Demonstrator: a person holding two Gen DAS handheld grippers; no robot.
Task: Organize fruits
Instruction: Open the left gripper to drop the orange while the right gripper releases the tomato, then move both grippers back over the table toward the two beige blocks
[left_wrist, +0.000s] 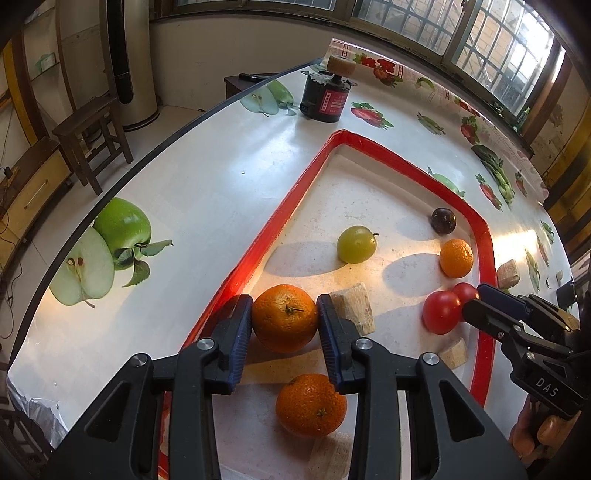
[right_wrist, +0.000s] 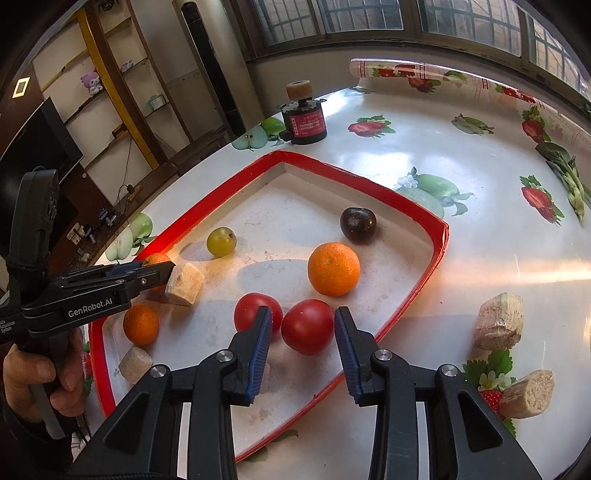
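Left gripper (left_wrist: 284, 317) straddles an orange (left_wrist: 285, 316) inside the red tray (left_wrist: 487, 266), pads just touching. Right gripper (right_wrist: 303, 326) stands slightly wider than a tomato (right_wrist: 307, 326) in the tray, gap visible. Risk: both fruits are round and may roll if the pads nudge them.

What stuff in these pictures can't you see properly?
- Right wrist view: the left gripper hides nearly all of its orange.
- Right wrist view: a finger of the right gripper covers part of the second tomato.
- Left wrist view: whether the left gripper squeezes that orange or only touches it is unclear.
- Both views: the writing on the black cylinder is too small to read.
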